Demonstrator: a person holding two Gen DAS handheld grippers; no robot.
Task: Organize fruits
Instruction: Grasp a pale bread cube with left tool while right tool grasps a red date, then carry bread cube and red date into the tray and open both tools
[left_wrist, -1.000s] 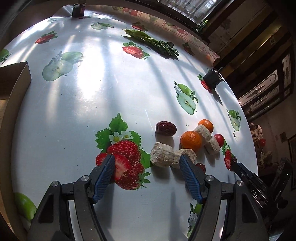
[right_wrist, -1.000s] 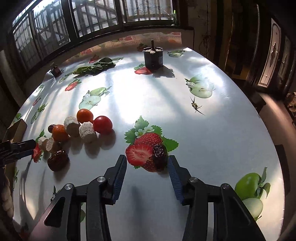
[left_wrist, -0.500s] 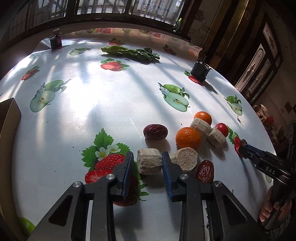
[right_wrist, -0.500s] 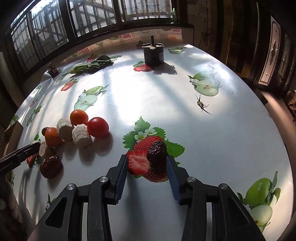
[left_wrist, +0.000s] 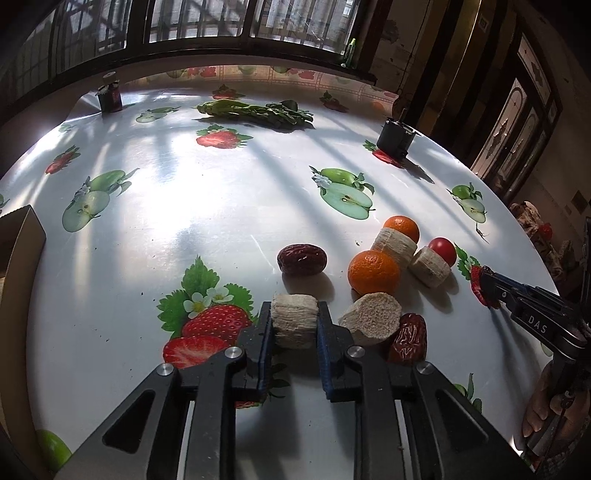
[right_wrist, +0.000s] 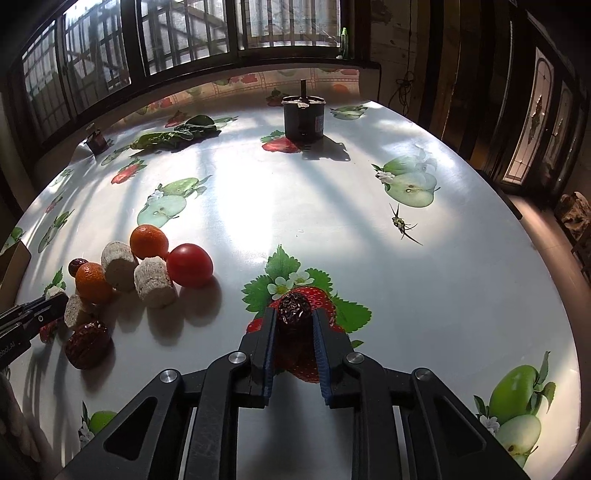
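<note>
"DAS" on right gripper (left_wrist: 484, 278), "obot.AI" on left gripper (right_wrist: 55, 301)

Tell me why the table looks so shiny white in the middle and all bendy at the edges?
Left wrist view: window light bounces off the glossy tablecloth, washing out a white patch, with stripy shadows from the window bars. Right wrist view: the same glare and stripes; the black can casts a dark shadow. Both views: the fisheye lens curves the table's edge.
</note>
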